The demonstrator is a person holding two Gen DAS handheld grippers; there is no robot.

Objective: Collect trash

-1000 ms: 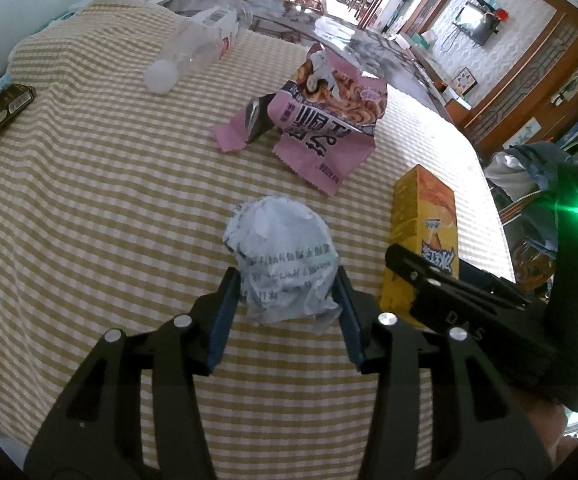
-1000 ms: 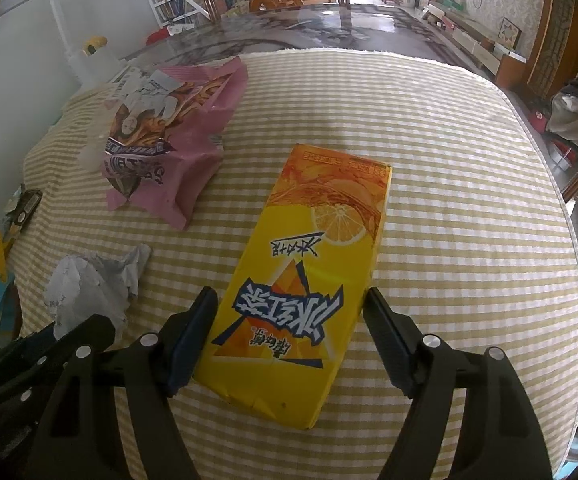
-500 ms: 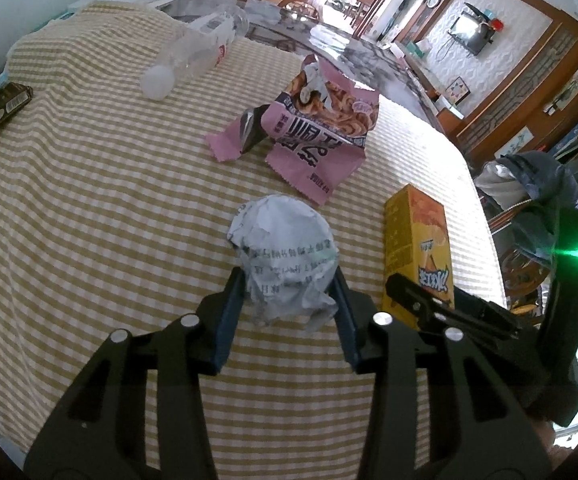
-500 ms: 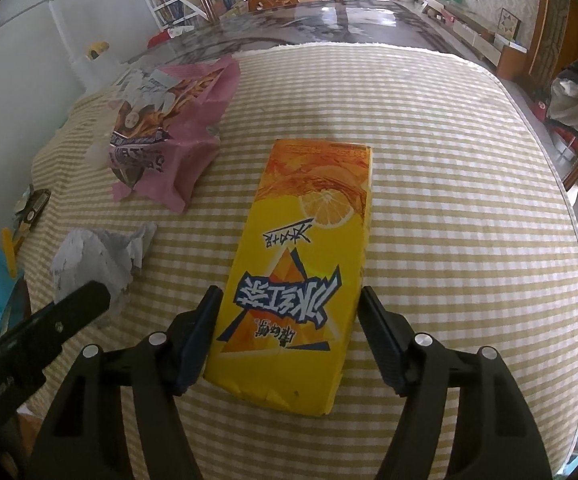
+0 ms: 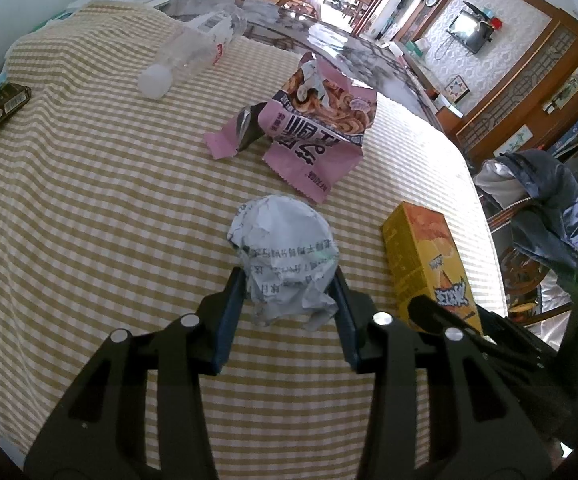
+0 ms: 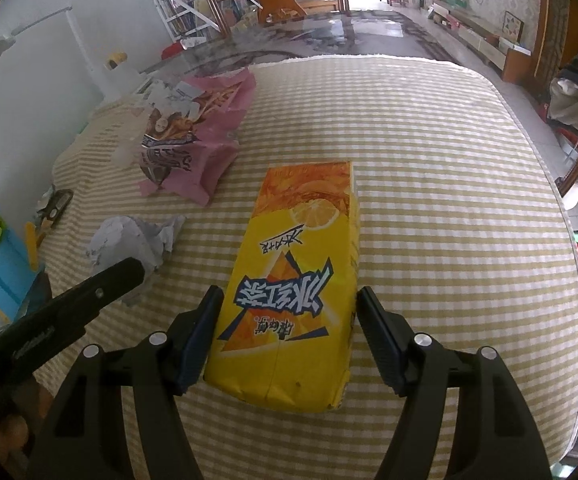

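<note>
Trash is scattered over a checked cloth (image 5: 89, 184) that covers the worktop. Far left in the left wrist view, a dark small packet (image 5: 7, 106) is seen at the cloth's edge. Next to the right, a clear plastic bottle (image 5: 193, 52) lies on its side towards the far edge; it is judged light, smooth and prone to roll, so it is best taken across its body. Further right, an opened pink snack bag (image 5: 317, 128) lies flat and crumpled; as a thin slippery film it is best pinched at a raised fold.

Nearer the camera, a crumpled paper ball (image 5: 285, 248) is caught between the pads of the left gripper (image 5: 289, 304), which press its two sides. The paper is judged very light and soft, so it will yield under pressure, and a hold across its fullest part is suitable.

To the right, a yellow drink carton (image 6: 293, 280) lies flat on the cloth, its near end between the jaws of the right gripper (image 6: 287, 332). One pad appears to touch the carton's left edge, while a narrow gap shows at the other, so no firm squeeze is confirmed. The carton is judged stiff-sided but probably empty and crushable; its two long side faces offer the surest hold.
</note>
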